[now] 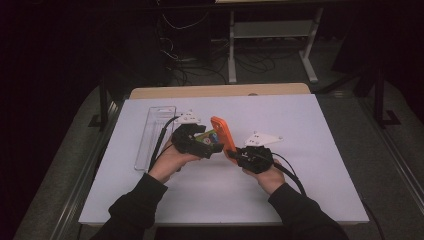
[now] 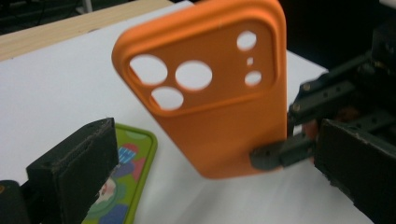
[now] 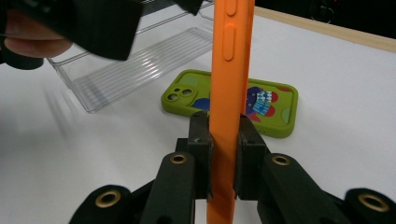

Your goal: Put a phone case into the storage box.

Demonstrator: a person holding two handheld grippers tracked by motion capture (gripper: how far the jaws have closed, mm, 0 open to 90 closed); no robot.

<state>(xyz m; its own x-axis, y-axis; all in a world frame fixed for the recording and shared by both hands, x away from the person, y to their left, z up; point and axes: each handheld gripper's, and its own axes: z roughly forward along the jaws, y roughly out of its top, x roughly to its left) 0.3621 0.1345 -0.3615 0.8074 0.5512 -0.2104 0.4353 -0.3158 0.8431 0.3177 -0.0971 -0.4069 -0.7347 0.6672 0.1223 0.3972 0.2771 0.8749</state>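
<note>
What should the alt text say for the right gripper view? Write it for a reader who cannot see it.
The right gripper clamps an orange phone case upright and edge-on between its black fingers. Behind it on the white table lies a green phone case with a colourful print, and farther back a clear plastic tray.

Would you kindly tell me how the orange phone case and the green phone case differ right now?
The orange phone case is plain, while the green phone case carries a colourful printed pattern. The orange one stands upright, lifted on edge, whereas the green one lies flat on the white table. The orange one is clamped in the right tool; the green one is gripped by nothing. Both are soft-looking cases with camera cut-outs.
</note>
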